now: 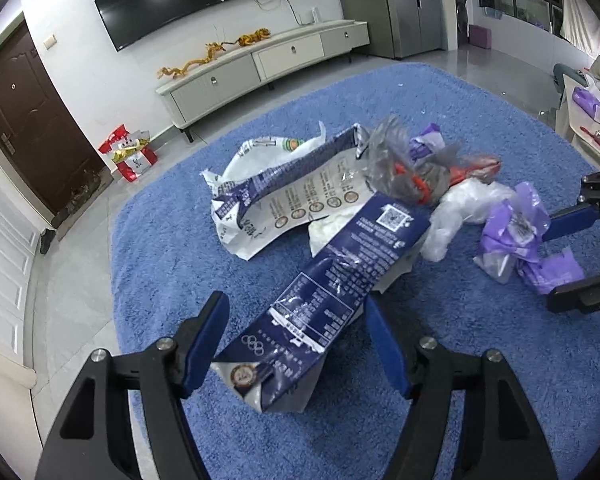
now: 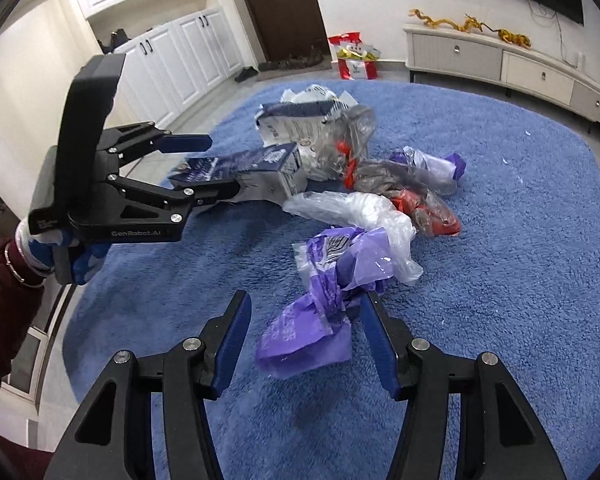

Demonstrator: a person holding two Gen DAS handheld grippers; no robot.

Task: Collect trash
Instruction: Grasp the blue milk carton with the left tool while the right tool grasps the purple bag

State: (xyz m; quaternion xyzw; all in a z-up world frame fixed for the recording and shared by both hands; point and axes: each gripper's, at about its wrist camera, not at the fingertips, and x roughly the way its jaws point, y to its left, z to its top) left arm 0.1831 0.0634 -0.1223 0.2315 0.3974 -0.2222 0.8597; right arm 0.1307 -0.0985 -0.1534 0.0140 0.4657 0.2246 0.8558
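Observation:
A heap of trash lies on a blue rug (image 1: pixel 168 248). In it are a dark blue printed carton (image 1: pixel 340 272), a white and blue printed bag (image 1: pixel 284 196), clear plastic with orange bits (image 1: pixel 404 172), a white plastic bag (image 1: pixel 464 208) and a crumpled purple bag (image 2: pixel 312 320). My left gripper (image 1: pixel 296 312) stands open low over the rug, with the near end of the blue carton between its fingers and a gap at the left pad. My right gripper (image 2: pixel 306 308) is open around the purple bag. In the right wrist view my left gripper (image 2: pixel 222 166) straddles the carton (image 2: pixel 260 164).
A long TV cabinet (image 1: pixel 260 64) with gold dragon figures stands along the far wall under a television. Red gift bags (image 1: pixel 130 152) sit by a brown door (image 1: pixel 28 120). White cupboards (image 2: pixel 172 52) line one side. A table edge (image 1: pixel 584 120) shows at the far right.

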